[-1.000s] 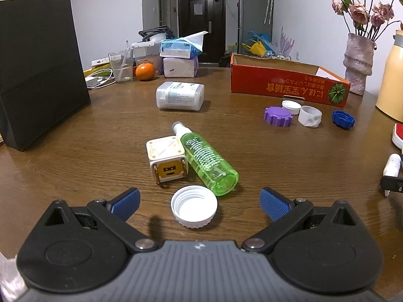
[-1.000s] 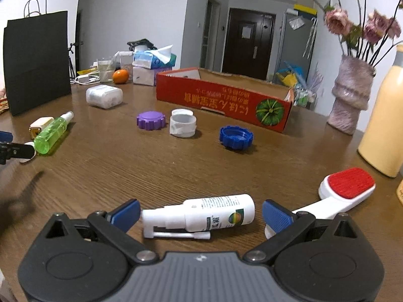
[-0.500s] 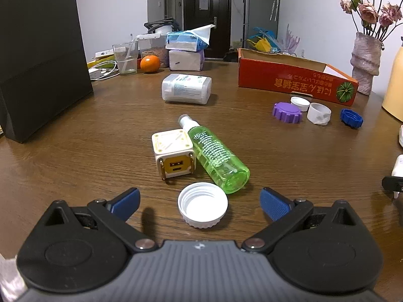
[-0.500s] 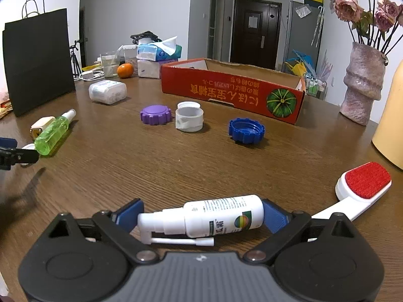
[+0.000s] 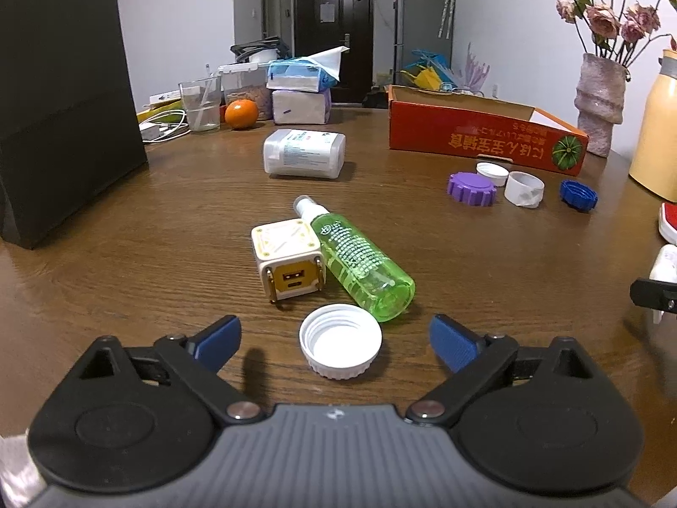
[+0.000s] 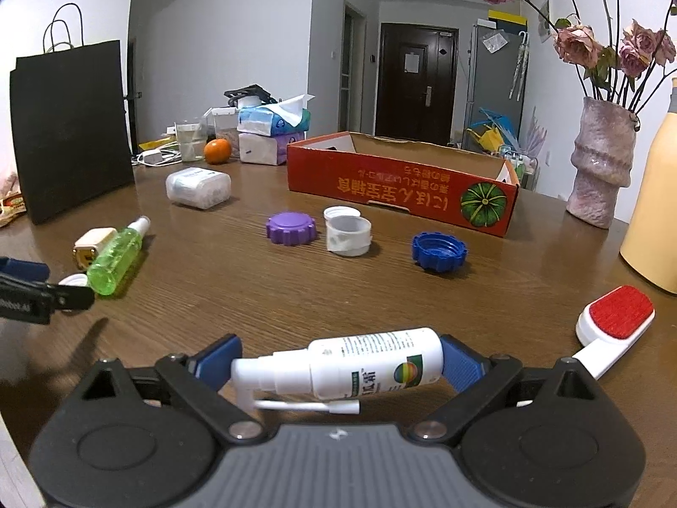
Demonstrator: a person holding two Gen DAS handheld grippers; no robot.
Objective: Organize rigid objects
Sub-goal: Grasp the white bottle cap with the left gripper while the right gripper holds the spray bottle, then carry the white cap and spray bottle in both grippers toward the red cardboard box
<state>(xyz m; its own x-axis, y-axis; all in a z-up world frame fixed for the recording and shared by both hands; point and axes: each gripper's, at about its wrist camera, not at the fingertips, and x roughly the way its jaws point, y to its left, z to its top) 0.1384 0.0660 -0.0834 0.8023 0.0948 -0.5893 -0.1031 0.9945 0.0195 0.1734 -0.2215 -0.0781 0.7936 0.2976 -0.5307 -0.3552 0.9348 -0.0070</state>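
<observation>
Right gripper point(image 6: 338, 360) had clamped the white spray bottle point(image 6: 372, 366) end to end, left gripper point(image 5: 334, 334) was closing around the white cap point(image 5: 340, 347) without touching it, so both looked due for the red box point(image 6: 402, 190) at 12 o'clock next.

Both wrist cams sit low over the worktop point(image 5: 127, 233), aimed at the red box point(image 5: 486, 139), sharing its surroundings.

Yellow flask point(image 5: 658, 127) – cut off by right edge; labels unreadable.

A black paper bag point(image 5: 63, 106), an orange point(image 5: 241, 113) and a vase of dried roses point(image 6: 601, 165) stand at the table's back.
</observation>
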